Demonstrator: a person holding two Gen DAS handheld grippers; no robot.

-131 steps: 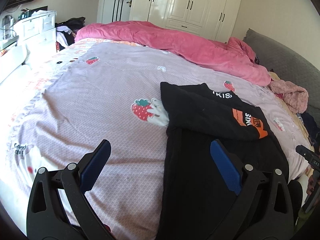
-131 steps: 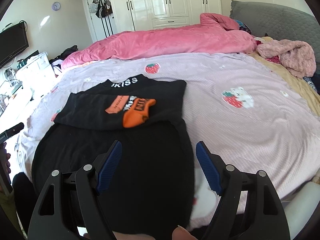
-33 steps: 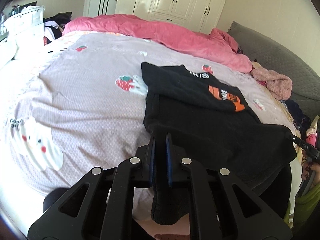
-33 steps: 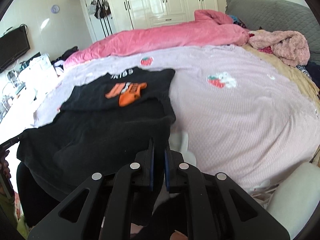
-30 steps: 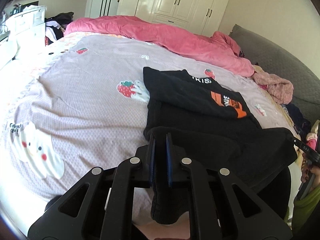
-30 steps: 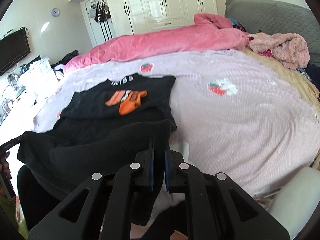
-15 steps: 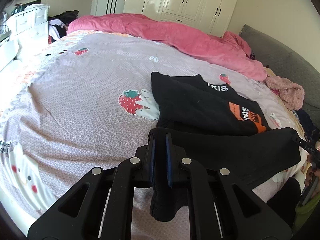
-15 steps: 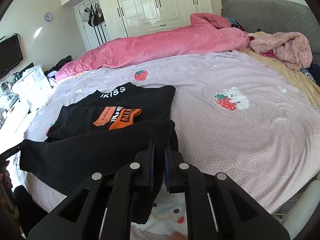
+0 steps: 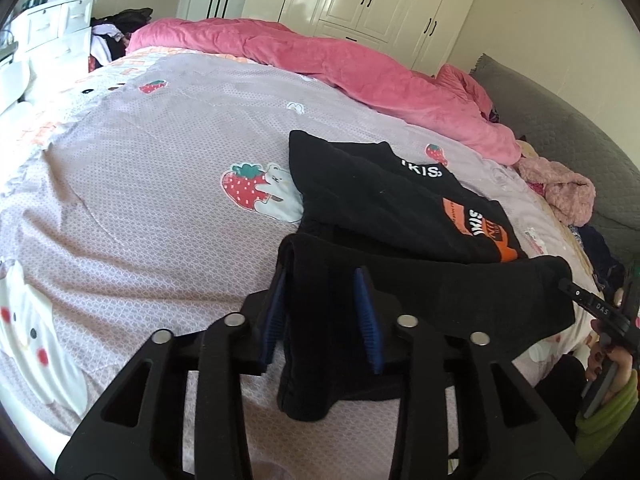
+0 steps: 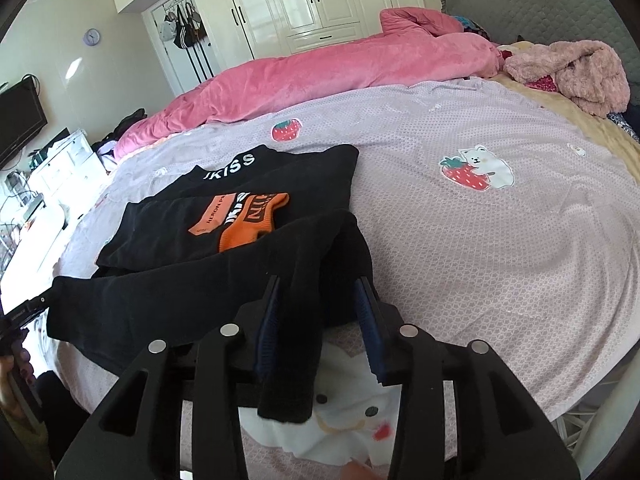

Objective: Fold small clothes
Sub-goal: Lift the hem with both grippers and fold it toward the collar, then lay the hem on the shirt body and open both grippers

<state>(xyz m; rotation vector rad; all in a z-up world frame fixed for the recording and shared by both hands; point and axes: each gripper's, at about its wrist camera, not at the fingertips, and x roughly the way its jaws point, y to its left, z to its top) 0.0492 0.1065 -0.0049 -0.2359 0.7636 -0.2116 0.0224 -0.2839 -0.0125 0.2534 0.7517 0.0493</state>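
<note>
A black garment (image 9: 384,208) with white lettering and an orange patch (image 10: 244,216) lies partly folded on the lilac bedspread (image 9: 152,200). Its lower hem (image 9: 440,296) is folded forward over the body, just short of the orange patch. My left gripper (image 9: 320,280) is open, its blue pads either side of the hem's left corner, which hangs loose between them. My right gripper (image 10: 318,286) is open too, with the hem's right corner (image 10: 292,360) draped loose between its pads. The other gripper's tip shows at the right edge of the left wrist view (image 9: 592,304).
A pink duvet (image 9: 320,60) is heaped along the far side of the bed. A pink fluffy garment (image 10: 576,72) lies by the grey headboard (image 10: 540,8). White wardrobes (image 10: 312,0) stand behind, white drawers (image 9: 52,32) at the left.
Both grippers carried the hem forward over the garment, then opened. The jaws were shut on the cloth half a second ago; now they stand apart and the cloth hangs loose.
</note>
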